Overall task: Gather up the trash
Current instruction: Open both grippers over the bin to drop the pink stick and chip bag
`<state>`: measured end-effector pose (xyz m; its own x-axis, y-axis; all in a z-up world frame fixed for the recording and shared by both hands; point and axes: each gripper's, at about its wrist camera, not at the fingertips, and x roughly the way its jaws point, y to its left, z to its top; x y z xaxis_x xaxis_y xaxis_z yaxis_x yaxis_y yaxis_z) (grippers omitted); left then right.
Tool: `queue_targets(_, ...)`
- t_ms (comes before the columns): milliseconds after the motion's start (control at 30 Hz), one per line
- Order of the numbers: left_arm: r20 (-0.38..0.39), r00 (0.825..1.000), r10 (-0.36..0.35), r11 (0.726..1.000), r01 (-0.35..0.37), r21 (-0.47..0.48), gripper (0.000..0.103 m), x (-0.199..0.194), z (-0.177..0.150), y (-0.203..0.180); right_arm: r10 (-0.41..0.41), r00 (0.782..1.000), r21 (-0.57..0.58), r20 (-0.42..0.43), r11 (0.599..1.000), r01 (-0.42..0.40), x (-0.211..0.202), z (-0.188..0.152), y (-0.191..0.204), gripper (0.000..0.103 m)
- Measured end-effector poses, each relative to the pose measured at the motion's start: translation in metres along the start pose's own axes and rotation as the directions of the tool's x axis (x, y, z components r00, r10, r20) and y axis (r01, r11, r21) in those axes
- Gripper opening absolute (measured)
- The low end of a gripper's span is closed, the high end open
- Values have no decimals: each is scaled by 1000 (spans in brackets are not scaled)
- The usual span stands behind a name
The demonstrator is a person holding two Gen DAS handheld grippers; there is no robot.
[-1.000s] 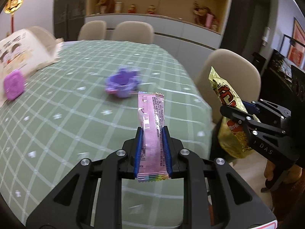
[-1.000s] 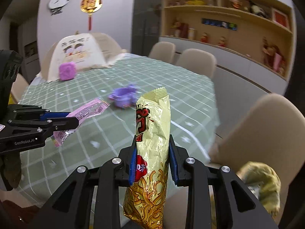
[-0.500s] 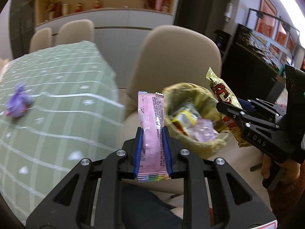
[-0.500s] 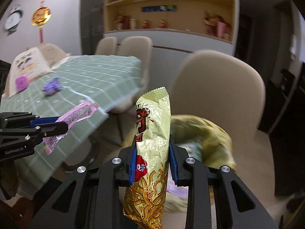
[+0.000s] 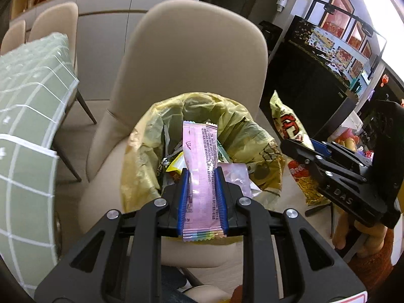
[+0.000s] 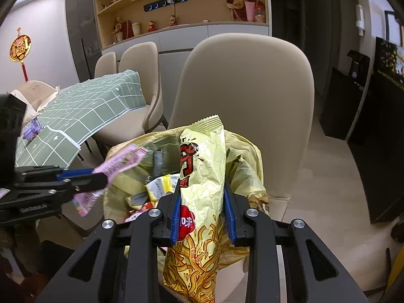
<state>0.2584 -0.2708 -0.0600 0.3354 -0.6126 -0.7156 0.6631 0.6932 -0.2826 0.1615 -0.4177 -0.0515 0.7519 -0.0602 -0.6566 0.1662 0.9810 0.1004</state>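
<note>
Fig.: Both claws over the yellow-lined trash bag (image 5: 242,131) on a beige chair (image 5: 192,50). Left claw (image 5: 200,197) pinches a pink wrapper (image 5: 200,161); right claw (image 6: 202,214) pinches a yellow noodle packet (image 6: 202,176). Judged best: centre each over the bag's mouth w/ tips low before letting go, so nothing catches the rim. Right view alone shows a purple item (image 6: 30,129) left near the counter (image 6: 83,111) edge.

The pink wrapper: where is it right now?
The pink wrapper is clamped in the left gripper, above the open yellow trash bag on the beige chair, left of the yellow snack bag.
</note>
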Motion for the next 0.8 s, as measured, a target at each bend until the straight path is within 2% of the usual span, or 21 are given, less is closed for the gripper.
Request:
queue_targets(267,24,997,-75,996,76,-41,22,34,20,7,1,1000,8,-23,1000,-1,16,3,-4,28)
queue_targets(333,41,994,-98,993,100,-58,42,35,25,11,2,1000,11,-27,1000,-2,18,3,-5,28)
queue_targets(400,62,993,-99,992,103,-74,53,32,26,15,2,1000,12,-30,1000,-2,20,4,-6,28)
queue_targets(500,82,995,-50,996,56,-72,55,23,24,21,6,999,11,-36,1000,-6,25,6,-3,28)
queue_targets(567,87,996,29,996,-21,-91,55,15,19,28,18,999,9,-46,1000,-18,30,8,-1,28)
queue_targets(667,78,990,118,983,-105,-153,57,3,8,42,48,996,-3,-69,999,-48,41,12,10,28)
queue_targets(800,44,984,173,962,-159,-221,61,-12,-16,58,68,993,-49,-93,996,-73,57,15,34,28)
